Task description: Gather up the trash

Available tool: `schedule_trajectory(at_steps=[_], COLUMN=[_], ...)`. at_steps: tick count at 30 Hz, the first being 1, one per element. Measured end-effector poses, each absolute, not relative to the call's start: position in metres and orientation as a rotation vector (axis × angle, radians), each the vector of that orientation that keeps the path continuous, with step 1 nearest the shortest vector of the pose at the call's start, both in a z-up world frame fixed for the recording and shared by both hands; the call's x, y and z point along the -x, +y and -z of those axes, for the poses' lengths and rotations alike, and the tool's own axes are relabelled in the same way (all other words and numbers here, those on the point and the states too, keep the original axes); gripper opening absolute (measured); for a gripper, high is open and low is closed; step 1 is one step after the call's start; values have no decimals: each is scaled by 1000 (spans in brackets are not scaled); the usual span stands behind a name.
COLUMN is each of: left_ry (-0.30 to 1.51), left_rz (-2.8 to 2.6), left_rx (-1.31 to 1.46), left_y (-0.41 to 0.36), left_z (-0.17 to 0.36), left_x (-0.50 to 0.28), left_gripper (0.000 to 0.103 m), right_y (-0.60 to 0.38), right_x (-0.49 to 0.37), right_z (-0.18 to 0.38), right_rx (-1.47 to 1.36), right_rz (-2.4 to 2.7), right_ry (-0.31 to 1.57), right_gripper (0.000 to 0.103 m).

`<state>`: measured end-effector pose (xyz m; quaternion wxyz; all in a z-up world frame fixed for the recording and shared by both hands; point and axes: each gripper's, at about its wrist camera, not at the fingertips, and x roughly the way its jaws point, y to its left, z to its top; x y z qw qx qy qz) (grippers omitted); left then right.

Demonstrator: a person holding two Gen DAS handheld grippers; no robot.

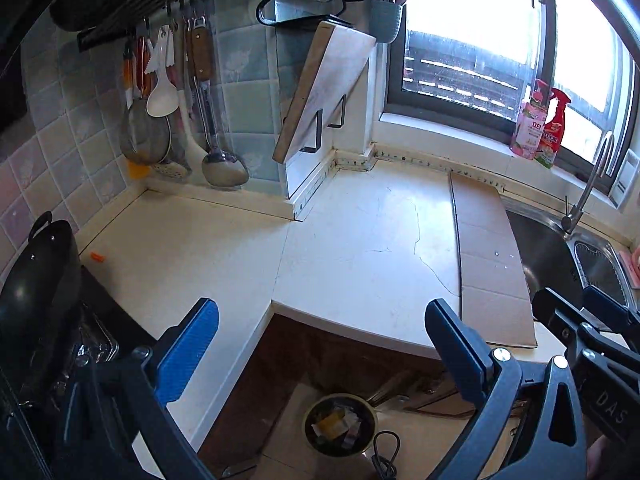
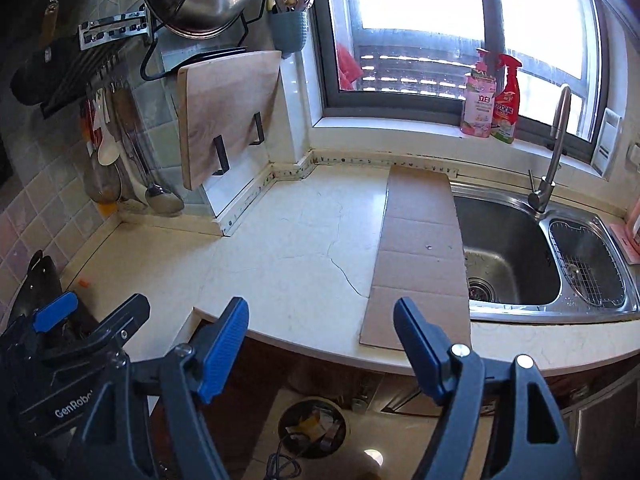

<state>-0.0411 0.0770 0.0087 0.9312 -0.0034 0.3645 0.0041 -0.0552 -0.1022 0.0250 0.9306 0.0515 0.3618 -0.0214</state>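
A round trash bin (image 1: 340, 424) (image 2: 314, 426) stands on the floor below the counter's curved edge, with yellow and white scraps inside it. My left gripper (image 1: 320, 312) hangs open above the counter edge and the bin, with nothing between its blue pads. Beside it, my right gripper (image 2: 320, 308) is also open and empty, over the counter's front edge. A small orange scrap (image 1: 97, 257) (image 2: 83, 282) lies on the white counter (image 1: 360, 240) near the stove. A flat cardboard sheet (image 1: 492, 256) (image 2: 420, 256) lies on the counter beside the sink.
A steel sink (image 2: 516, 256) with a faucet (image 2: 554, 148) is at the right. A black pan (image 1: 36, 280) sits on the stove at the left. A cutting board (image 2: 224, 116) and hanging utensils (image 1: 168, 104) line the wall. Two bottles (image 2: 492, 96) stand on the sill. A cable (image 1: 386, 452) lies by the bin.
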Motion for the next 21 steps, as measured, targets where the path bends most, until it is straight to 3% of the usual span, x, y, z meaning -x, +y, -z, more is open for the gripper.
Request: schedule_trajectory(at_steps=[21], left_ry=[788], left_rz=[-32], left_rx=[5], left_y=[67], left_z=[5], left_x=[28], left_gripper=[102], right_y=[-109], right_x=[41], right_z=[-16], right_rx=[-106], right_rz=[-2], right_ry=[770], right_gripper=[76])
